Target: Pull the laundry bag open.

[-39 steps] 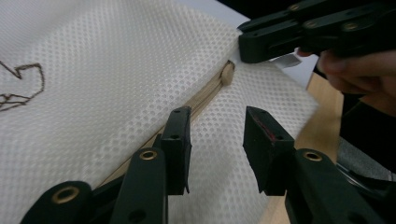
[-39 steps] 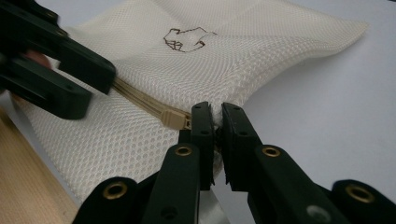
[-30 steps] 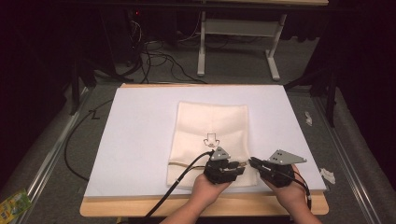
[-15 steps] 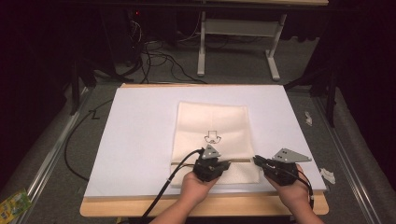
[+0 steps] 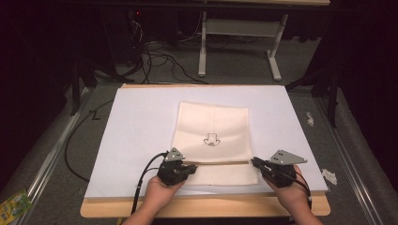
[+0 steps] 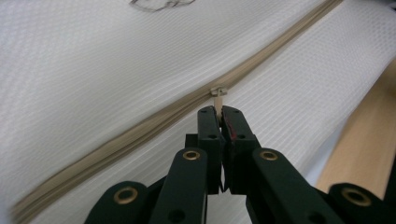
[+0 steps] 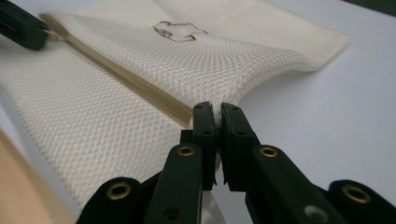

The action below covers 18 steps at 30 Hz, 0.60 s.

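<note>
A cream mesh bag [image 5: 213,126] with a small dark emblem lies flat on the white board [image 5: 141,122]. A tan zipper [image 5: 220,163] runs across its near side. My left gripper [image 5: 193,165] [image 6: 218,112] is shut on the zipper's small pull tab [image 6: 218,94], over the bag's near left part. My right gripper [image 5: 253,161] [image 7: 215,108] is shut on the bag's edge [image 7: 212,103] at the right end of the zipper, lifting the cloth a little there. In the right gripper view the left gripper's dark jaw tip [image 7: 21,28] shows far along the zipper.
The white board rests on a wooden tabletop [image 5: 202,207] whose edge runs along the near side. Crumpled white scraps [image 5: 328,176] lie off the board at the right. Cables and a white table frame [image 5: 202,51] stand on the floor beyond.
My left gripper has slid left along the zipper line, away from the right gripper, with the pull tab in its jaws. The right gripper has stayed at the bag's right edge.
</note>
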Available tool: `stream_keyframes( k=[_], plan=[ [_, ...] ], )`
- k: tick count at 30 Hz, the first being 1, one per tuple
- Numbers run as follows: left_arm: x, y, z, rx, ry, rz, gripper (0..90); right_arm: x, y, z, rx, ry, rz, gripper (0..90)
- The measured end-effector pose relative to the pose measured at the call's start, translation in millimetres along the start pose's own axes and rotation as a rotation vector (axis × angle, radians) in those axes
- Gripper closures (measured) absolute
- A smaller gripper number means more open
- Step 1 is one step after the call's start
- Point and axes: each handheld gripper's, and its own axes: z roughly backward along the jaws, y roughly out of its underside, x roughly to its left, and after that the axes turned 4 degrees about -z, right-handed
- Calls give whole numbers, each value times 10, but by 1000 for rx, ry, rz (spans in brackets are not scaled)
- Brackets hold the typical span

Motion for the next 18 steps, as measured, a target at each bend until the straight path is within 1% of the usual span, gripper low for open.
stream_keyframes(
  k=[1,2,3,4,5,6,7,8,9,10,11,12,13,14,15,16,17,18],
  plan=[
    [91,50,26,6,-5,34,881,-17,-1,-2,4,28,10,870],
    [194,113,67,4,-8,79,881,-66,8,8,4,45,-10,870],
    [295,175,120,-2,-12,123,881,-144,26,28,-1,59,-40,870],
    [394,222,186,-10,-16,157,881,-231,54,57,-5,71,-76,870],
    [489,255,260,-28,-4,182,881,-316,85,88,-10,79,-105,869],
    [551,267,315,-53,48,207,879,-396,120,119,-15,80,-128,868],
    [543,259,346,-56,47,198,878,-447,148,130,-21,38,-162,866],
    [502,248,358,-52,19,173,877,-434,162,120,-13,32,-152,863],
    [463,241,362,-41,-4,142,874,-396,165,95,3,38,-127,854],
    [440,242,362,-44,-13,120,869,-371,170,71,11,31,-115,836],
    [424,249,366,-64,-6,107,837,-362,180,57,3,24,-110,804],
    [414,250,372,-86,-3,96,747,-361,186,48,-3,16,-114,768],
    [405,245,383,-102,-13,88,651,-366,188,44,-10,11,-123,706],
    [397,233,399,-114,-27,83,587,-375,186,46,-20,8,-136,649],
    [387,215,424,-126,-50,68,554,-392,185,52,-27,7,-145,601],
    [374,192,464,-139,-91,38,516,-406,186,66,-35,8,-157,562],
    [367,175,515,-160,-141,7,477,-422,186,86,-50,15,-165,521],
    [371,166,566,-184,-182,-8,447,-446,186,108,-68,22,-166,474]
  ],
)
